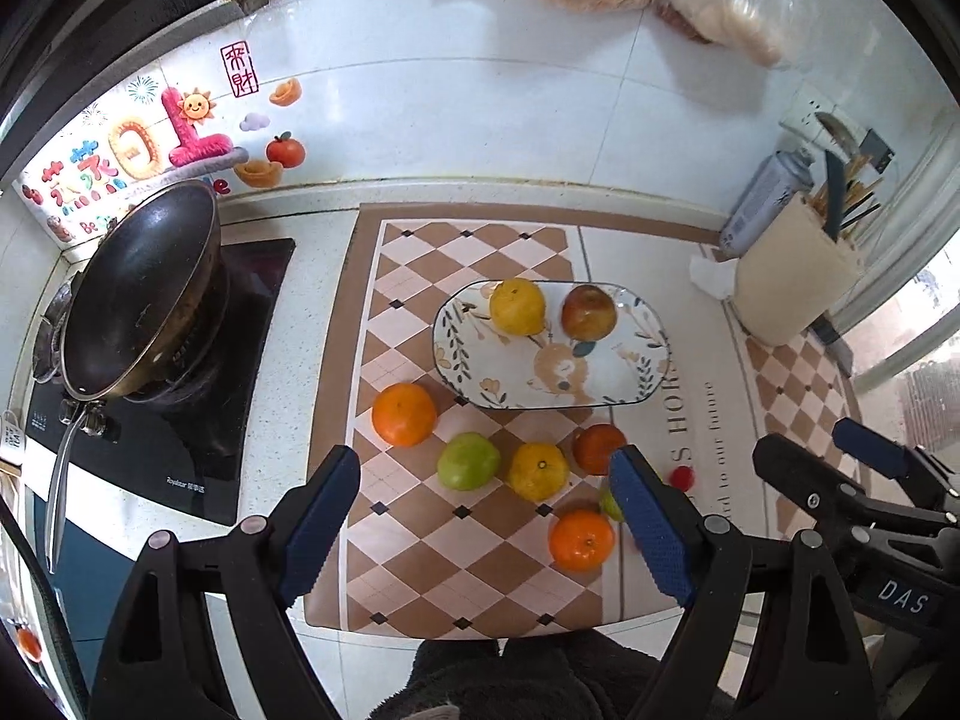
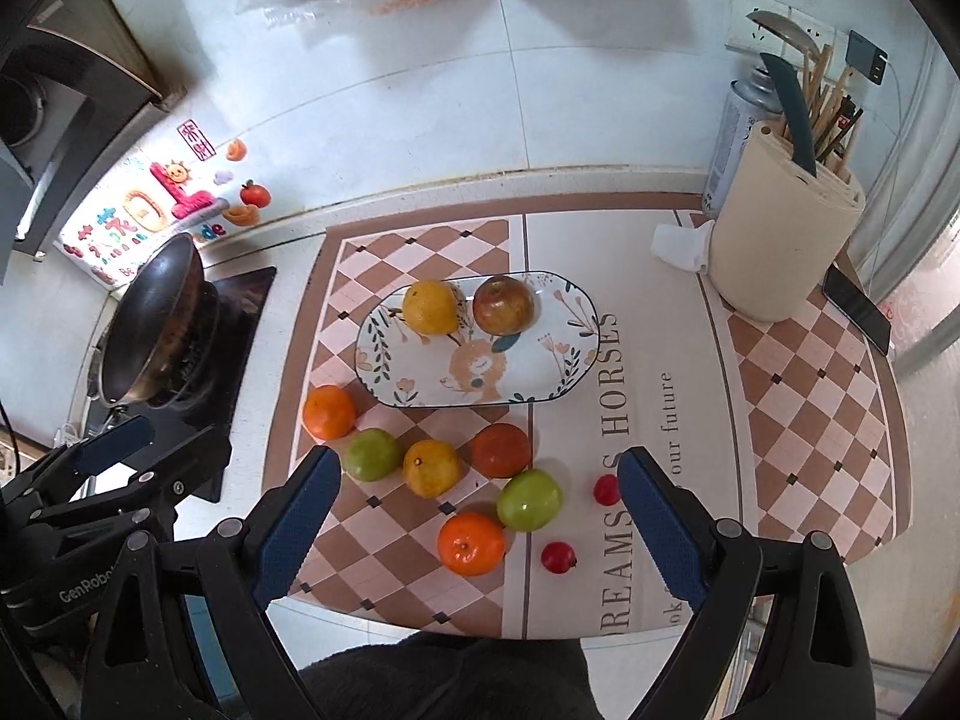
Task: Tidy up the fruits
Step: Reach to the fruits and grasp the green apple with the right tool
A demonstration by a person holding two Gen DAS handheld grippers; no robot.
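Observation:
A patterned oval plate (image 1: 600, 372) (image 2: 540, 372) holds a yellow fruit (image 1: 517, 306) (image 2: 430, 307) and a brownish apple (image 1: 589, 312) (image 2: 503, 305). On the checked mat in front lie an orange (image 1: 403, 414) (image 2: 328, 411), a green apple (image 1: 468, 461) (image 2: 372, 454), a yellow citrus (image 1: 538, 471) (image 2: 429, 468), a dark orange (image 1: 594, 447) (image 2: 500, 450), another orange (image 1: 581, 540) (image 2: 471, 543), a second green apple (image 2: 529, 499) and two small red fruits (image 2: 606, 489) (image 2: 558, 557). My left gripper (image 1: 486, 528) and right gripper (image 2: 480, 531) are open and empty above the loose fruit.
A black wok (image 1: 141, 288) (image 2: 150, 324) sits on the stove at left. A beige utensil holder (image 1: 792, 276) (image 2: 780, 240), a spray can (image 2: 735, 138) and a phone (image 2: 855, 309) stand at right. The counter's front edge is near me.

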